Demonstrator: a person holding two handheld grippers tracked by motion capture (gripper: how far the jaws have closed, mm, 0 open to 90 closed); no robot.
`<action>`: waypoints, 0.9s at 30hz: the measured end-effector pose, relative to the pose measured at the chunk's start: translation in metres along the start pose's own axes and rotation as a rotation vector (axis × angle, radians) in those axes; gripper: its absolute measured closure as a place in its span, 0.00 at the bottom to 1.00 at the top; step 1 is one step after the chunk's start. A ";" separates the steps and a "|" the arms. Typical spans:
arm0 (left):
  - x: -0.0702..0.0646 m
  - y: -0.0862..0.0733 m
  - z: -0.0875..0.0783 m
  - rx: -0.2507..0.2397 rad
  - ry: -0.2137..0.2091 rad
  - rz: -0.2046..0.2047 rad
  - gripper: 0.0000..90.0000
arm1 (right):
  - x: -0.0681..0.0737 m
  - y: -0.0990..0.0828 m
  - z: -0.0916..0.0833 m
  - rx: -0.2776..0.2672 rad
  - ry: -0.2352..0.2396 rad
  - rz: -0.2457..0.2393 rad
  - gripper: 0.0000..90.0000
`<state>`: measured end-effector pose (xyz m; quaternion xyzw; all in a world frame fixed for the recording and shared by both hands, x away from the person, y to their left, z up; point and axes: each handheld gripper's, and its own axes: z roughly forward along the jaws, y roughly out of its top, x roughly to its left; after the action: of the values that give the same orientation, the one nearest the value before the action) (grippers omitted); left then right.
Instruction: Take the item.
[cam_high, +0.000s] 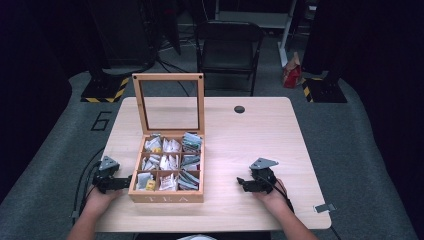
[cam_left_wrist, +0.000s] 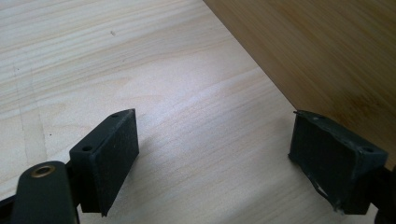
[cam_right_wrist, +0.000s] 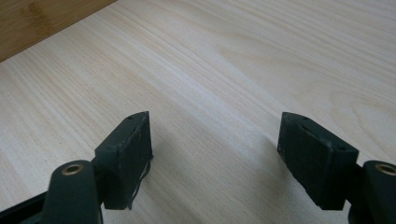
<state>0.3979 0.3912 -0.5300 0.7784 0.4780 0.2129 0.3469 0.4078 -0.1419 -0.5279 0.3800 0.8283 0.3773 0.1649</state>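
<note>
The high view gives the whole scene: a pale wooden worktop (cam_high: 250, 135) with a wooden tea box (cam_high: 166, 172) standing on its left half. The lid (cam_high: 168, 102) of the box is raised upright, and it has a clear pane in a wooden frame. Inside, the compartments are filled with tea bags (cam_high: 170, 162). On the front wall the letters "TEA" can be read.

The left hand-held gripper (cam_high: 120, 182) lies low on the worktop just beside the left wall of the box, held by the left hand (cam_high: 97, 197). The right hand-held gripper (cam_high: 245, 182) is well apart from the box, on the right half of the worktop, held by the right hand (cam_high: 272, 195).

The left gripper view shows what the high view cannot: the left hand-held gripper (cam_left_wrist: 212, 161) has its jaws wide apart with nothing between them, only bare wood grain, and the darker box wall (cam_left_wrist: 327, 56) runs close to one jaw. In the right gripper view, the right hand-held gripper (cam_right_wrist: 215, 161) is also wide open and empty, above the bare worktop.

Behind the worktop stands a dark folding chair (cam_high: 227, 45) on a grey carpet (cam_high: 365, 165), and the room around is dark. A small round hole (cam_high: 239, 109) sits near the far edge of the worktop.
</note>
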 end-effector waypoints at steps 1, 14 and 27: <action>0.000 0.000 0.000 0.000 0.000 0.000 0.17 | 0.000 0.000 0.000 0.000 0.004 0.001 0.28; 0.000 0.000 0.000 0.000 0.000 0.000 0.17 | 0.000 0.000 0.000 -0.002 0.004 -0.004 0.31; 0.000 0.000 0.000 0.000 0.000 0.000 0.17 | 0.003 0.003 -0.003 0.013 0.016 -0.005 0.40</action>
<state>0.3979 0.3912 -0.5300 0.7783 0.4780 0.2129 0.3470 0.4054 -0.1396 -0.5237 0.3758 0.8331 0.3744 0.1567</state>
